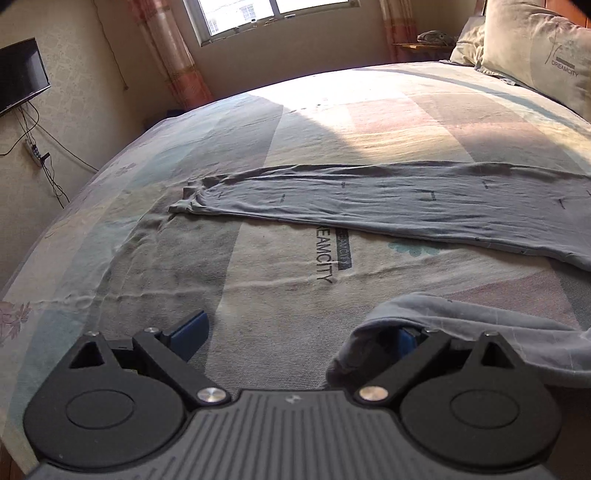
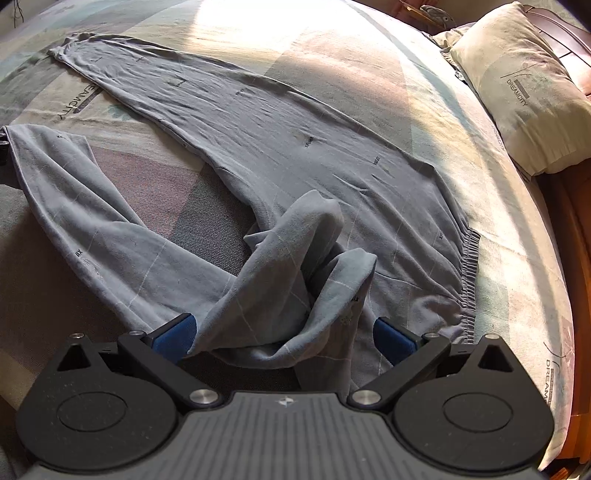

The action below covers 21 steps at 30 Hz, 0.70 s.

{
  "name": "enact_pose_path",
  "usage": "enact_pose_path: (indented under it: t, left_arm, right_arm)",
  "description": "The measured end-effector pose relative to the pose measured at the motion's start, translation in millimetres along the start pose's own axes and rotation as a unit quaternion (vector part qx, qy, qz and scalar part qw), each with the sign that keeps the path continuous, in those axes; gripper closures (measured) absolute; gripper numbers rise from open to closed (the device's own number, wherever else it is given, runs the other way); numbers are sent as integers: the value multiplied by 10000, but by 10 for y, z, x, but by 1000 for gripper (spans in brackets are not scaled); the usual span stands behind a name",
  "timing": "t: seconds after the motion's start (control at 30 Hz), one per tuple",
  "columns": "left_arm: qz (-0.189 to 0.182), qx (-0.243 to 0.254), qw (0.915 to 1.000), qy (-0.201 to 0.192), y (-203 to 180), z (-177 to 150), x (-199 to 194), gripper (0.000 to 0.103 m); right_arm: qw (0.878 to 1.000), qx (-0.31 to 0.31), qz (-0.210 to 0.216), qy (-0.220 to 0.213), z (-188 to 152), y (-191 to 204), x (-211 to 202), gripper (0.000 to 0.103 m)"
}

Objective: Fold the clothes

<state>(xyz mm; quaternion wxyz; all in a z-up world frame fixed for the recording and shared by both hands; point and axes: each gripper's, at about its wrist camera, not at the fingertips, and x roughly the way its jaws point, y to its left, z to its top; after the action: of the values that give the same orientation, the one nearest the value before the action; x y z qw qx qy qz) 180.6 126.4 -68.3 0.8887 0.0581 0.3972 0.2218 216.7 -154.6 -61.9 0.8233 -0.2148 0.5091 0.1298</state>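
Note:
Grey long pants (image 2: 295, 147) lie spread on the bed. One leg (image 1: 388, 195) lies flat across the bed; the other leg (image 2: 92, 221) runs toward the left. My left gripper (image 1: 295, 339) is open, low over the bed; the hem of the near leg (image 1: 443, 325) drapes over its right finger. My right gripper (image 2: 284, 336) is open, and a bunched fold of the pants (image 2: 295, 258) near the crotch stands up between its blue pads. The elastic waistband (image 2: 467, 273) lies at the right.
The bed has a patterned sheet (image 1: 258, 295) printed DREAMCITY. Pillows (image 2: 524, 85) sit at the head of the bed. A window (image 1: 273, 14), curtains and a wall television (image 1: 18, 74) lie beyond. The wooden bed frame (image 2: 576, 258) runs along the right edge.

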Motion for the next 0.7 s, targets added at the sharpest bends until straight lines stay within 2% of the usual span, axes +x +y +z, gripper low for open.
enact_pose_path:
  t: [0.13,0.3,0.4,0.57,0.7]
  left_arm:
    - [271,-176,9992,252,255,-63,-45,7]
    - [494,-104,9980,378,443,-139,-96,7]
    - [620,-113,9970,460,548,-160,-86,7]
    - [777,-231,9947,638,763,-162,-27,7]
    - [863,-180,9934,732,916,-161,6,7]
  right_arm:
    - [9999,-60,100,-22,7,50,-20,0]
    - [9995,-139,262,-120,45,111,-70,0]
    - [9982,-205,505,-259,62,151,-157,0]
    - [9947,-380,846,-436,69,217,-290,0]
    - [9942,-483,876,-394,72,270,-292,0]
